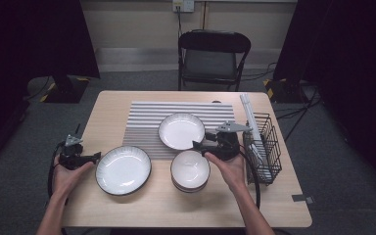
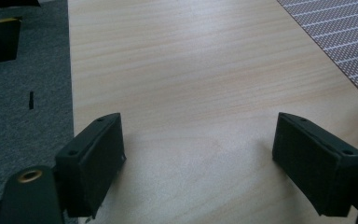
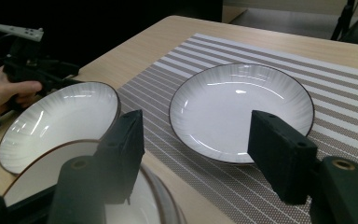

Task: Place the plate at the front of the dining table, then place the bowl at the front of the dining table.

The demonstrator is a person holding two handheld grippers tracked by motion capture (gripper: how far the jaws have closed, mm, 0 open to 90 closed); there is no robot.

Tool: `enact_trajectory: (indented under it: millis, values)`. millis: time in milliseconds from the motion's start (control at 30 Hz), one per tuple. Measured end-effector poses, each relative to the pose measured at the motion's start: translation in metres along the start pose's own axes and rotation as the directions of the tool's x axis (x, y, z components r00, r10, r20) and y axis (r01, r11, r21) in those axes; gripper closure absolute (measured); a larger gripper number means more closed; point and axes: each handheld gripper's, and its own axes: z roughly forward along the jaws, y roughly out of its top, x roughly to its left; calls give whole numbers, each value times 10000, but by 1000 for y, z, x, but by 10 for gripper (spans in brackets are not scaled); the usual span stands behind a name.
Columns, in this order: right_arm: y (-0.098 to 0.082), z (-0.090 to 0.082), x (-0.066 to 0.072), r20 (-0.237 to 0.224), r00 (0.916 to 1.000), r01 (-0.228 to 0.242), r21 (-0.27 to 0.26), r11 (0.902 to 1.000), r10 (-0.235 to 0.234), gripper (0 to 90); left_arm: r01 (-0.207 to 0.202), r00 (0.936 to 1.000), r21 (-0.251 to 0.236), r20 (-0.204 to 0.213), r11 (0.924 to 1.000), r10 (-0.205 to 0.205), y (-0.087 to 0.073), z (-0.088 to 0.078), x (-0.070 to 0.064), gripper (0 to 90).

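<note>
A white plate with a dark rim (image 1: 181, 130) (image 3: 241, 109) lies on the striped placemat (image 1: 147, 120) (image 3: 345, 121). A second, larger plate (image 1: 123, 169) (image 3: 58, 121) rests on the bare wood at the front left. A stack of white bowls (image 1: 190, 170) (image 3: 79, 186) stands in front of the mat. My right gripper (image 1: 199, 145) (image 3: 198, 154) hovers open between the bowls and the mat plate, nothing between its jaws. My left gripper (image 1: 96, 157) (image 2: 198, 163) stands open over bare wood at the left edge, just left of the larger plate, holding nothing.
A black wire basket (image 1: 263, 147) with white sticks stands at the table's right side. A folding chair (image 1: 213, 56) sits behind the table (image 1: 284, 205). In the left gripper view the table's left edge drops to grey carpet (image 2: 23, 107).
</note>
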Motion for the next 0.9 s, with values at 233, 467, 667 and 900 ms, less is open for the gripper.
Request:
enact_trajectory:
  millis: [233,467,667,900]
  values:
    - [-3,-8,13,-190,9988,454,-90,9989,-455,376,-12,10000,10,18,10000,12,0,0,0,151]
    - [-8,-9,13,-383,9987,347,337,9988,-334,395,-11,10000,6,14,10000,11,0,0,0,151]
    - [-9,-3,19,-565,9958,768,845,9935,-722,422,-20,10000,9,27,10000,20,0,0,0,151]
    - [-15,6,14,-653,9939,958,1183,9883,-885,545,-33,10000,8,42,10000,33,0,0,1,151]
